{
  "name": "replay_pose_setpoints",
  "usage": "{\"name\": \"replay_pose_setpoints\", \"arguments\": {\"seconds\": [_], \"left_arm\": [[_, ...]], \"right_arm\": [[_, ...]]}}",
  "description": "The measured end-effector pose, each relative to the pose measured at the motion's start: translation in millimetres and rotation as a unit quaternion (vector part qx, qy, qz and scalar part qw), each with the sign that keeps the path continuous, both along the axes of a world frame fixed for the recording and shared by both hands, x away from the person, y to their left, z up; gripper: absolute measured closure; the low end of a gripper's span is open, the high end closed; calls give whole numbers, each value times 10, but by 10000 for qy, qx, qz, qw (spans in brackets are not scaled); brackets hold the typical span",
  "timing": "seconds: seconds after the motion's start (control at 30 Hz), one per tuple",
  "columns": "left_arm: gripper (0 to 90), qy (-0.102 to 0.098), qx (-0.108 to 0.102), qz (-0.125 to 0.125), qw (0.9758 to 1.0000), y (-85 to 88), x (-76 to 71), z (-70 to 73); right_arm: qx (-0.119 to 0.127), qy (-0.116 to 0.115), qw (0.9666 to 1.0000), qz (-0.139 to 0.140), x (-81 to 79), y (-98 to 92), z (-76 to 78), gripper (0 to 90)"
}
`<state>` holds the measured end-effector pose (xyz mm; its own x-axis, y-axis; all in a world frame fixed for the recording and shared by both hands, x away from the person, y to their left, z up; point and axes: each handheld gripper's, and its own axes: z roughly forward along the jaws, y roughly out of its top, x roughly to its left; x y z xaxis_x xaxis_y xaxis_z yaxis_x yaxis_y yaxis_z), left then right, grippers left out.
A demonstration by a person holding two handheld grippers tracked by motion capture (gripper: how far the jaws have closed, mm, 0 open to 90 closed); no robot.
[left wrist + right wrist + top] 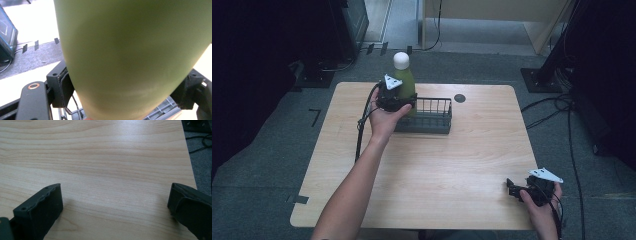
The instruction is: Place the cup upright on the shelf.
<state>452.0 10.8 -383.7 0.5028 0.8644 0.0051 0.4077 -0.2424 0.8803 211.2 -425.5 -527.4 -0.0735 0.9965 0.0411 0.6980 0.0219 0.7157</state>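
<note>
A green bottle (404, 82) with a white cap stands upright at the left end of a dark wire basket (432, 116) near the table's far edge. My left gripper (398, 101) is shut on the bottle's body, and its pads (65, 86) press both sides of the green bottle (130, 57). Grey basket bars (162, 111) lie just under the bottle. My right gripper (513, 189) rests at the table's near right corner, open. Bare wood shows between its jaws (115, 202).
A small dark round mark (459, 98) sits on the wooden table (437, 165) right of the basket. Cables and stand bases lie on the grey floor around the table, with dark equipment at the far left.
</note>
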Motion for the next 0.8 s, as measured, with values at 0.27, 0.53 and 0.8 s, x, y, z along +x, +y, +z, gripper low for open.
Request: {"name": "replay_pose_setpoints", "arguments": {"seconds": [0.27,0.53,0.8], "left_arm": [[210,108,66,23,9999,-17,19,-110],[207,84,-61,-47,9999,36,25,-163],[139,234,-92,-5,9997,57,7,-134]], "right_arm": [[17,-4,10000,7,-1,-4,1,0],[6,-2,10000,3,0,-1,0,0],[-20,3,10000,-4,2,6,-1,0]]}}
